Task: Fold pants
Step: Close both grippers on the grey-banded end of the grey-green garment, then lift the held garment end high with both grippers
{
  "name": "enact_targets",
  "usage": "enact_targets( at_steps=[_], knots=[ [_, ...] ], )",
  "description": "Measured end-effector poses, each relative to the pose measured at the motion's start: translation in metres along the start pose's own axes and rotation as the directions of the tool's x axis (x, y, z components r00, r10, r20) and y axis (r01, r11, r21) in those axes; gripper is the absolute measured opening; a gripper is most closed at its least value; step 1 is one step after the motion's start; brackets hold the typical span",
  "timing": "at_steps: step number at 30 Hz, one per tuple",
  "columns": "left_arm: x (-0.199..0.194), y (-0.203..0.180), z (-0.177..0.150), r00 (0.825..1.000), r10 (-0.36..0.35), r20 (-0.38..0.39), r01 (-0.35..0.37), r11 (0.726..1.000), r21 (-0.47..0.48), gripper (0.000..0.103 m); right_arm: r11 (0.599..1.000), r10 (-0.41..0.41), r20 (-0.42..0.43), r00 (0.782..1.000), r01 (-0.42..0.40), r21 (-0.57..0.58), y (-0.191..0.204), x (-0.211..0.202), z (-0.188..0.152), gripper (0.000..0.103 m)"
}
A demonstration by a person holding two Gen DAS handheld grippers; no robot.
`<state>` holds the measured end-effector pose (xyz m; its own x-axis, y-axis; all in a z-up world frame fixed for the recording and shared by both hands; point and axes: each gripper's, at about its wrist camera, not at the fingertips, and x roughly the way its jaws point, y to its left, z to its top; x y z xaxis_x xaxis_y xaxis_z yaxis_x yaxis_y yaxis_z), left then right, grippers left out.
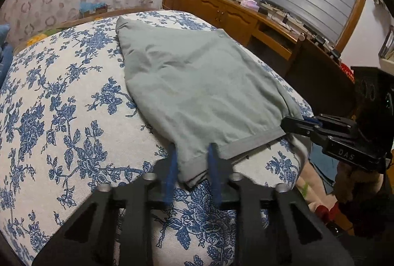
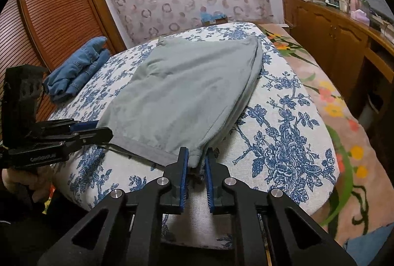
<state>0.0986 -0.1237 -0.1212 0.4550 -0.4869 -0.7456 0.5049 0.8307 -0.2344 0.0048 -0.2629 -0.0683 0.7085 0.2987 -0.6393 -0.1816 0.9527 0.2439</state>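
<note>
Grey-green pants (image 1: 194, 83) lie folded lengthwise on a blue-flowered bed cover (image 1: 61, 103), hem end toward me. My left gripper (image 1: 192, 155) is shut on the hem's left corner (image 1: 192, 168). My right gripper (image 2: 197, 155) is shut on the hem's other corner (image 2: 195, 158). In the left wrist view the right gripper (image 1: 290, 124) comes in from the right at the hem. In the right wrist view the left gripper (image 2: 103, 129) holds the hem's far end, and the pants (image 2: 187, 88) stretch away toward the curtain.
Folded blue jeans (image 2: 78, 71) lie at the bed's left side. A wooden sideboard (image 1: 221, 12) with clutter runs along the right. A floral blanket (image 2: 332, 103) lies right of the cover. A louvred wardrobe door (image 2: 54, 19) stands at the left.
</note>
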Motion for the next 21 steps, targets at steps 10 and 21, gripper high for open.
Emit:
enact_targets(
  at_steps=[10, 21],
  knots=[
    [-0.055, -0.008, 0.029, 0.99, 0.015, 0.142, -0.02, 0.999, 0.036, 0.006, 0.999, 0.049, 0.115, 0.992, -0.047, -0.025, 0.011, -0.033, 0.027, 0.012],
    [-0.164, -0.024, 0.081, 0.925, 0.048, 0.378, -0.09, 0.991, 0.096, 0.005, 0.978, 0.135, 0.305, 0.943, -0.078, -0.194, 0.063, -0.111, 0.093, 0.012]
  ],
)
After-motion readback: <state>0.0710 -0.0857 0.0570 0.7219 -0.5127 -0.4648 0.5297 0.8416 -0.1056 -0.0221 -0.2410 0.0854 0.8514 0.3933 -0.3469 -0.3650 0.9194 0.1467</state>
